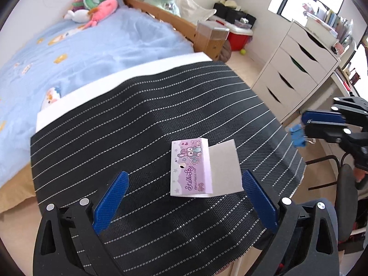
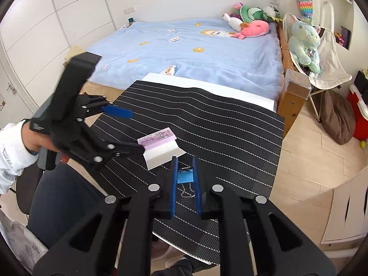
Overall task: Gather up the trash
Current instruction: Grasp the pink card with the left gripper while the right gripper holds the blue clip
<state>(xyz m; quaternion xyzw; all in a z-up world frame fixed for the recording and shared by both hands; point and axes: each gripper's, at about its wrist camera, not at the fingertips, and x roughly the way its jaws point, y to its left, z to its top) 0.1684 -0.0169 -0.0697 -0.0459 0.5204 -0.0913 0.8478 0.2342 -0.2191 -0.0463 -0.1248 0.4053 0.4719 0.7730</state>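
A bed (image 1: 80,53) with a pale blue cover filled the far side of the room; plush toys (image 2: 250,20) lay at its head. A white chest of drawers (image 1: 296,69) stood near the window. Against the bed's edge stood a table whose white top (image 1: 128,78) showed only as a strip, the rest being covered by a black mat with dotted white stripes (image 1: 142,124).

Near the middle of the mat lay a folded card package (image 1: 191,170), its purple printed panel facing up and a plain grey flap opened out flat beside it, both resting on the mat.

The left gripper (image 1: 184,195) hung above the mat, pointing steeply down, its blue-padded jaws spread wide. In the left wrist view the package sat between and just beyond the two pads, touching neither. In the right wrist view the left gripper (image 2: 135,131) was seen from the side, held by a hand (image 2: 34,142) in a white sleeve.

The right gripper (image 2: 185,170) had its jaws clamped on a small blue binder clip (image 2: 184,176), whose wire handles hung below the pads, clear of the mat. In the left wrist view the right gripper (image 1: 306,122) was at the mat's right edge, the clip (image 1: 297,135) at its tips, well apart from the package.
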